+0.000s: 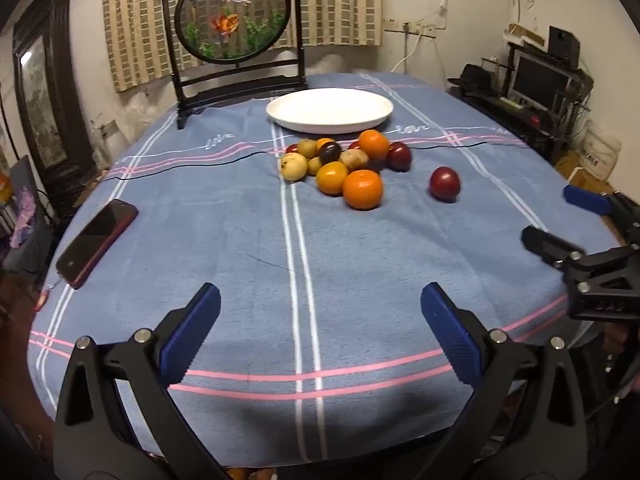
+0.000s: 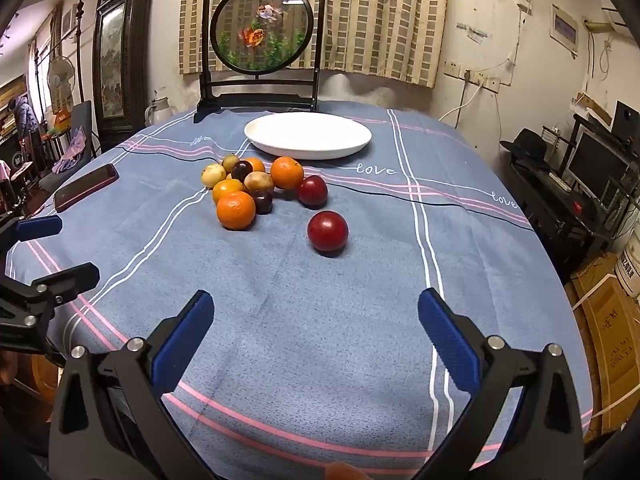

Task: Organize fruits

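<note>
A pile of fruit (image 1: 340, 162) lies mid-table: oranges (image 1: 362, 189), dark red plums and yellowish fruits; it also shows in the right wrist view (image 2: 256, 188). One red plum (image 1: 444, 183) lies apart to the right (image 2: 327, 231). An empty white plate (image 1: 329, 109) stands behind the pile (image 2: 308, 135). My left gripper (image 1: 320, 320) is open and empty over the near table edge. My right gripper (image 2: 316, 328) is open and empty, short of the lone plum; it also appears at the right edge of the left wrist view (image 1: 568, 216).
A dark phone (image 1: 98, 243) lies at the table's left edge (image 2: 86, 187). A framed round goldfish screen (image 1: 236, 36) stands at the back of the blue checked tablecloth (image 1: 240, 240). Shelves with a monitor (image 2: 596, 168) stand to the right.
</note>
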